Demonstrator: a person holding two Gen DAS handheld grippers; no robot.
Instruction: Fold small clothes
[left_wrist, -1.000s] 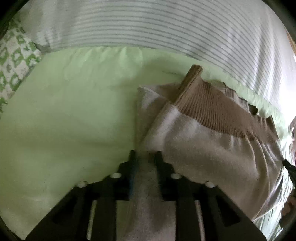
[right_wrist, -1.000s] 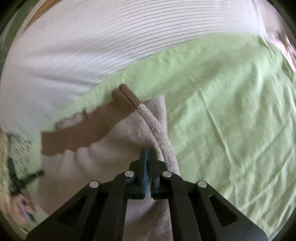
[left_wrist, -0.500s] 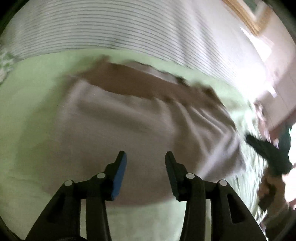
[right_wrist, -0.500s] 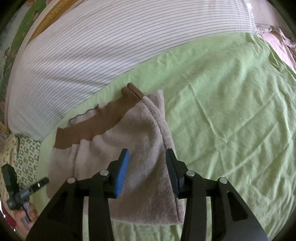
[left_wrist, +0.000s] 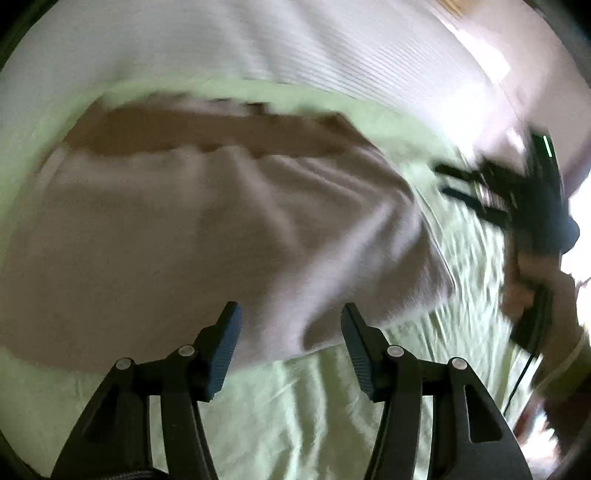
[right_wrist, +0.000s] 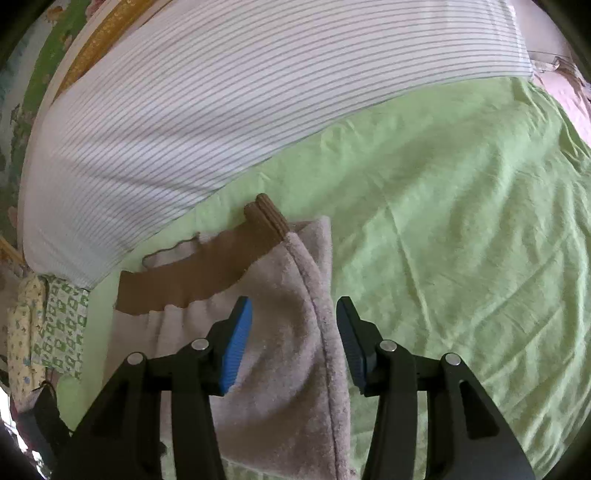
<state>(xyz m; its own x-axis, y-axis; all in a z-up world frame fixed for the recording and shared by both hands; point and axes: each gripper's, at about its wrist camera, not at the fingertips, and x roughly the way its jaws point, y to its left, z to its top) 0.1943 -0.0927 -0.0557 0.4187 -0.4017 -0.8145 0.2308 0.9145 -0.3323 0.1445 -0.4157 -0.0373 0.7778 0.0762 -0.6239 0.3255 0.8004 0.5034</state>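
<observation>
A small beige fleece garment (left_wrist: 207, 236) with a brown ribbed waistband (left_wrist: 207, 129) lies folded flat on the green sheet. My left gripper (left_wrist: 291, 332) is open and empty, just above its near edge. In the right wrist view the garment (right_wrist: 280, 332) lies with its waistband (right_wrist: 192, 273) at the far end. My right gripper (right_wrist: 295, 332) is open and empty over the garment's right folded edge. The right gripper also shows, blurred, at the right of the left wrist view (left_wrist: 461, 184).
A green bed sheet (right_wrist: 461, 229) covers the surface. A white striped pillow (right_wrist: 240, 96) lies along the far side. A green-and-white patterned cloth (right_wrist: 55, 325) sits at the far left. A pink cloth (right_wrist: 569, 92) lies at the right edge.
Both grippers were shut on the garment's edge one second ago. Both have opened, let it go and pulled back. The garment now lies flat on the sheet.
</observation>
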